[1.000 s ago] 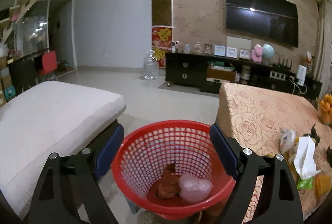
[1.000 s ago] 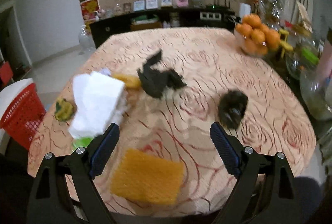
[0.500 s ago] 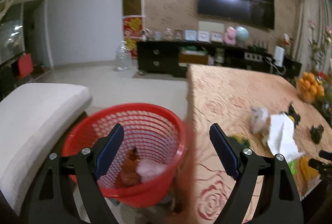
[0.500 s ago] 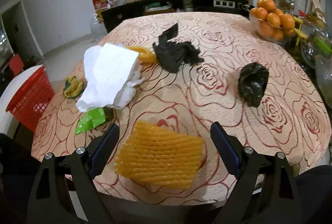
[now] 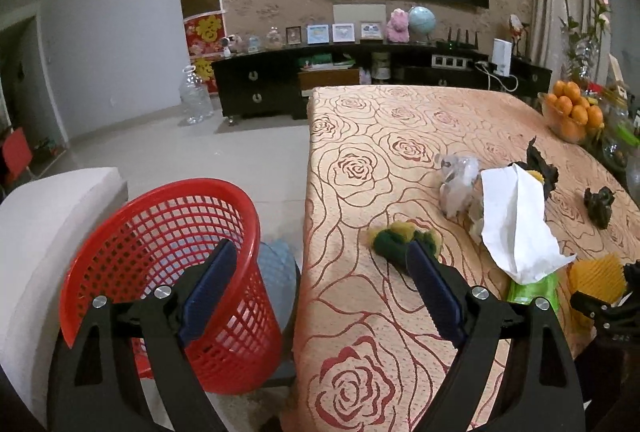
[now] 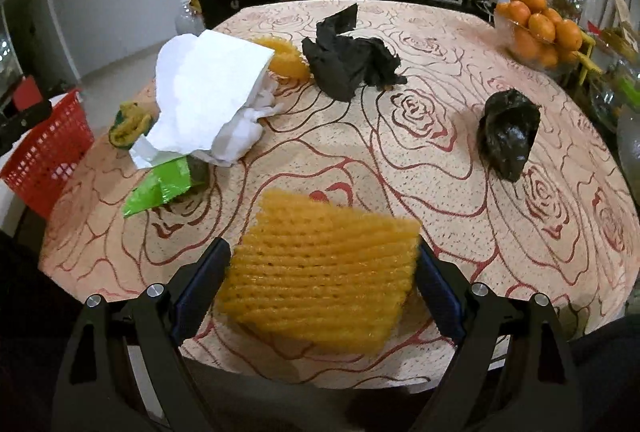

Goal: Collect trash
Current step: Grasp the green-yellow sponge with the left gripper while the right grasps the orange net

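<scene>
Two grippers work at a rose-patterned table (image 6: 460, 44); the right gripper (image 6: 322, 280) has its jaws apart around a yellow foam net (image 6: 320, 268) at the table's near edge, not yet clamped; closing squarely on its middle should hold it best; the left gripper (image 5: 320, 292), jaws apart and empty, hovers over the table's left edge beside the red basket (image 5: 160, 272); white tissue (image 6: 208, 88), a green wrapper (image 6: 160, 184) and black bags (image 6: 348, 60) lie further in on the table, clear of the grasp.

Red plastic basket (image 5: 160, 228) — matt mesh
</scene>
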`<state>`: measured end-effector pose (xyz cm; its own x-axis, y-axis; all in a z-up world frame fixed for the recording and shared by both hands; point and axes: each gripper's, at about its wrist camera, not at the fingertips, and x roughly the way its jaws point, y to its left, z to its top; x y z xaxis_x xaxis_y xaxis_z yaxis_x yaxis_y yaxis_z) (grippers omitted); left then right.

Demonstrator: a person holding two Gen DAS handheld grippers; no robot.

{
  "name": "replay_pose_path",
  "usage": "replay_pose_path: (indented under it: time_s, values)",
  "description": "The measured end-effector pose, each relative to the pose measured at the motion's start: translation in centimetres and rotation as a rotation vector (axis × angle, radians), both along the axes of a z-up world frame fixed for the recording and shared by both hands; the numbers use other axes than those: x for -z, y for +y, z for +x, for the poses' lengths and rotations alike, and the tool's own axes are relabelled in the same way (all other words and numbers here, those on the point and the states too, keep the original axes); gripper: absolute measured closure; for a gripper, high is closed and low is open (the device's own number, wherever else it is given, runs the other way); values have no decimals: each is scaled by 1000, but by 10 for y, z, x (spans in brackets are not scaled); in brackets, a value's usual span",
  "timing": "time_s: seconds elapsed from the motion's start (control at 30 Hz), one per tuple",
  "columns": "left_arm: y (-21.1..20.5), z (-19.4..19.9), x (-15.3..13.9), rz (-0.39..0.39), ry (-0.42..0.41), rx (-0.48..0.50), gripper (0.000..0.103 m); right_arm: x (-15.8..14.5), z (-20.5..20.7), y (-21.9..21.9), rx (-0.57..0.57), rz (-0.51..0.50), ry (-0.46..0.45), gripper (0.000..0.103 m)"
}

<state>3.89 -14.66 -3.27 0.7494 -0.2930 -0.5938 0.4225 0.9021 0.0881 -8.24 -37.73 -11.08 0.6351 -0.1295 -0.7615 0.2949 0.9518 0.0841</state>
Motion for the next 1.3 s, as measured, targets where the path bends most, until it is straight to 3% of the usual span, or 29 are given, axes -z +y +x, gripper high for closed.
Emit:
replay_pose_path:
  time_s: [0.23,0.5,0.7,1.03,1.3]
  values:
    - [-1,-2,2,19,-5,1,20,0,4,-4,10,-28,-3,35]
    - [-7,0,6,39,17,18,20,-2,9,-1,-22,-76,0,47]
    - [-22,11,15,26,86,61,20,-5,7,-8,1,-47,-17,49]
    - [-80,27,49,148,115,141,20,-6,4,-17,17,-3,-27,49]
    - [-79,49,61,112,169,126,24,-4,4,-23,27,45,-32,49]
